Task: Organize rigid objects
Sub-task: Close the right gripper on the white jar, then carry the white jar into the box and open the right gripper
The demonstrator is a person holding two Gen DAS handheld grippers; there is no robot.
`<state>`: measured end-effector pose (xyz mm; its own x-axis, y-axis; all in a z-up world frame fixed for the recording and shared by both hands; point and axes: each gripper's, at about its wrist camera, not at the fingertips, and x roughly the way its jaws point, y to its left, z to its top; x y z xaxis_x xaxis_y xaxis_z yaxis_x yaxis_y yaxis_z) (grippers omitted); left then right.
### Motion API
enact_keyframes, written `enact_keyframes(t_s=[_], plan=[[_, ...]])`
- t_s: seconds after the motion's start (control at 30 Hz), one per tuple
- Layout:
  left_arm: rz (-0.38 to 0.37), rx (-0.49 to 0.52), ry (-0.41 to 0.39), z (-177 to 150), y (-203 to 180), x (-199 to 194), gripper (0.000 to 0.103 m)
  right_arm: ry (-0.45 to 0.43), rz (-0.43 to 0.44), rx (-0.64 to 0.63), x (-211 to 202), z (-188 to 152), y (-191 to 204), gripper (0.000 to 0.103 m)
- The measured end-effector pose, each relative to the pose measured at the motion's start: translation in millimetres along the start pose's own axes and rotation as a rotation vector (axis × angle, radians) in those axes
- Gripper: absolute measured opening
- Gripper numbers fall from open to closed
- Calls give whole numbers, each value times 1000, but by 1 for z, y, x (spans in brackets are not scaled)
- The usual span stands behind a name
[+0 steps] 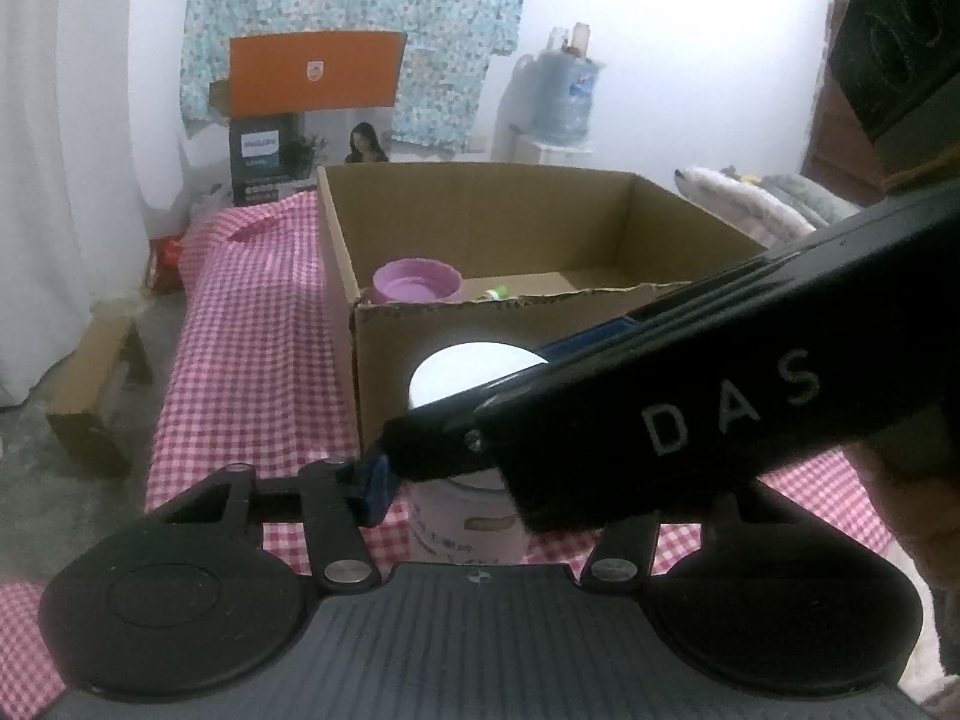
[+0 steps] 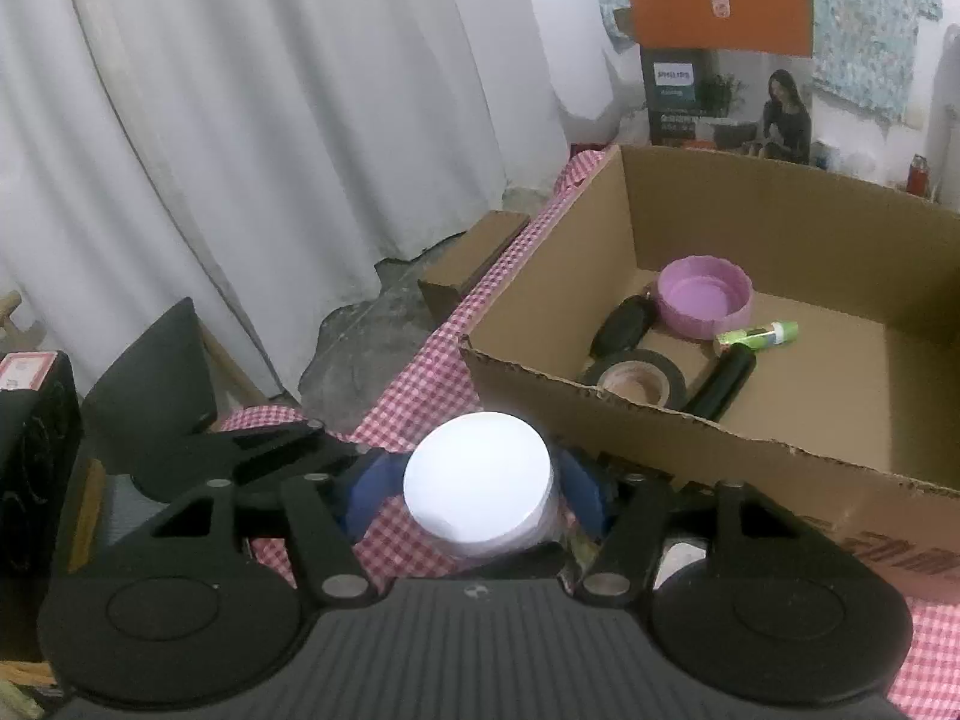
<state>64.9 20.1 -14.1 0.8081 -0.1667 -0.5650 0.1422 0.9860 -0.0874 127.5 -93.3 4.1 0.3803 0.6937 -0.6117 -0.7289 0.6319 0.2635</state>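
Note:
A jar with a white lid [image 2: 477, 474] stands on the pink checked cloth just in front of the cardboard box [image 2: 660, 420]. My right gripper [image 2: 480, 498] has its blue pads [image 2: 585, 492] on both sides of the jar and is shut on it. In the left wrist view the same jar [image 1: 462, 378] shows between my left gripper's fingers; the right gripper's black body [image 1: 690, 396] crosses in front and hides my left gripper [image 1: 474, 480] in part. In the box lie a pink bowl [image 2: 702, 297], a tape roll [image 2: 636, 381], a black tube [image 2: 723, 381] and a green stick [image 2: 759, 335].
A small cardboard box [image 2: 474, 258] sits on the floor left of the table. White curtains [image 2: 270, 150] hang behind. A Philips carton [image 2: 720, 60] stands beyond the box. A water bottle [image 1: 564, 96] stands at the back right.

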Motion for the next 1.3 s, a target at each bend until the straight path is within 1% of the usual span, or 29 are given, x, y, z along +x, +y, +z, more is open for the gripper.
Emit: enact_keyframes(t_s=[0.03, 0.07, 0.17, 0.3, 0.43, 0.57, 0.67, 0.73, 0.83, 0.9, 1.0, 1.07, 1.17, 1.3], plan=[[0, 0, -1, -1, 0, 0, 55, 0, -1, -2, -1, 0, 0, 60], [0, 0, -1, -1, -1, -1, 55, -2, -5, 3, -1, 0, -1, 58], [1, 5, -5, -1, -4, -3, 55, -2, 6, 20, -3, 0, -4, 58], [10, 12, -19, 4, -8, -11, 54, -12, 7, 11, -9, -1, -2, 58], [27, 28, -52, 14, -11, -28, 54, -40, 17, -9, -22, 1, 4, 58], [49, 57, -113, 34, -16, -53, 54, -99, 44, -40, -45, 9, 14, 58], [63, 92, -165, 55, -22, -67, 54, -162, 61, -68, -68, 21, 21, 58], [56, 108, -194, 71, -25, -72, 54, -210, 65, -91, -83, 32, 24, 58], [25, 123, -221, 97, -30, -70, 54, -269, 55, -120, -103, 49, 21, 58], [-2, 131, -227, 114, -34, -61, 53, -295, 47, -127, -112, 61, 14, 58], [-53, 133, -212, 142, -40, -37, 53, -298, 21, -106, -119, 83, -9, 56], [-99, 103, -172, 158, -40, -11, 53, -282, 11, -68, -116, 98, -30, 56], [-151, 75, -114, 174, -43, 29, 53, -248, 13, 21, -108, 117, -73, 56], [-178, 65, -40, 183, -48, 82, 53, -203, -9, 111, -90, 130, -127, 56]])
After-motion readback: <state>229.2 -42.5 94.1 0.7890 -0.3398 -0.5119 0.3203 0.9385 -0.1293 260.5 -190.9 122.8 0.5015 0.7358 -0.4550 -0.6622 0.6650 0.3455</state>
